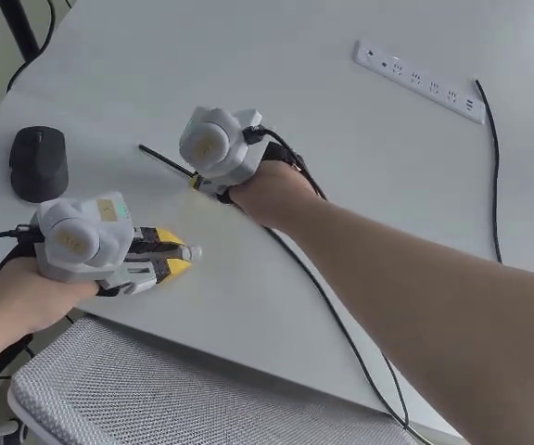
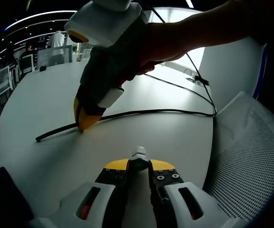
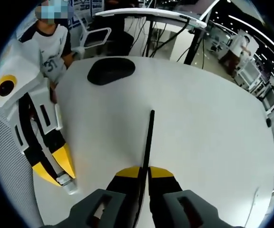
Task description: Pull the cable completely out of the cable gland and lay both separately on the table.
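Because both parts must end up apart on the table (image 1: 360,102), I hold them separated. At frame centre, the right gripper (image 1: 196,183) is clamped on the black cable (image 1: 160,159), whose free end rests on the surface. At lower left, the left gripper (image 1: 185,261) pinches the small gland (image 1: 189,251), apparently already free of the cable.

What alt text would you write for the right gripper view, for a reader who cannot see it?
The right gripper has its yellow-tipped jaws shut on a black cable that runs straight away across the white table. At the left, the left gripper pinches a small white cable gland, apart from the cable; a black mouse lies beyond.
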Available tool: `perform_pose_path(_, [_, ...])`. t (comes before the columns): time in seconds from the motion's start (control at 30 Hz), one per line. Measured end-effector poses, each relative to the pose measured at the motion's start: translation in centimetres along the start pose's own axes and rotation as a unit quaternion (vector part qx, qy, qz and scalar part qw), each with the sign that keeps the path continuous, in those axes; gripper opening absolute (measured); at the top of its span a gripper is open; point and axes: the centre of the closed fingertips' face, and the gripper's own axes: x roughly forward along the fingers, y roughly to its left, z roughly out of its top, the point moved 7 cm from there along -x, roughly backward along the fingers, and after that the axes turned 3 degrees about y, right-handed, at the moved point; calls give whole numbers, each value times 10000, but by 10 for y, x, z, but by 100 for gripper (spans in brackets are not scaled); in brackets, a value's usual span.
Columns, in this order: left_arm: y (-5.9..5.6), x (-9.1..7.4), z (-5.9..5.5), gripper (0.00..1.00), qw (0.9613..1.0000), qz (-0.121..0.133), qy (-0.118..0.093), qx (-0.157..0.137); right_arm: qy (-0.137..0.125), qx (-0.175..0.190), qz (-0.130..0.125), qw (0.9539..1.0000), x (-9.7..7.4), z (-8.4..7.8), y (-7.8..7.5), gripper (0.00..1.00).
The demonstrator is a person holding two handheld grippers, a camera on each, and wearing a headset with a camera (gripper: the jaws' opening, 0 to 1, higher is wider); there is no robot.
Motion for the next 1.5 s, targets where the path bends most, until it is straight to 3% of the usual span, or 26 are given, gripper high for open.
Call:
perform_pose_path(0.2, [0, 0, 1, 16, 10000, 19, 1, 33, 31, 42, -150, 9999, 4, -1, -5, 6])
perform_pose_path(0.43, [1, 1, 2, 17, 10000, 19, 48, 65, -18, 167, -153, 9997, 4, -3, -11, 10])
perform_pose_path(0.5, [1, 1, 3, 21, 9999, 31, 66, 74, -68, 344, -121, 9993, 5, -3, -13, 14])
perform_pose_path(0.77, [0, 2, 6, 30, 9998, 78, 53, 166, -224, 485, -233, 9983, -4, -7, -16, 29])
perform_pose_path(1.2, [0, -5, 10, 37, 9997, 179, 64, 124, -661, 853, -574, 9925, -50, -18, -20, 42])
perform_pose_path(1.37, [-2, -11, 15, 40, 9996, 232, 75, 170, -849, 1175, -808, 9861, -81, -39, -22, 49])
perform_pose_path(1.5, [-5, -14, 18, 42, 9995, 247, 44, 169, -995, 1495, -965, 9790, -106, -67, -20, 51])
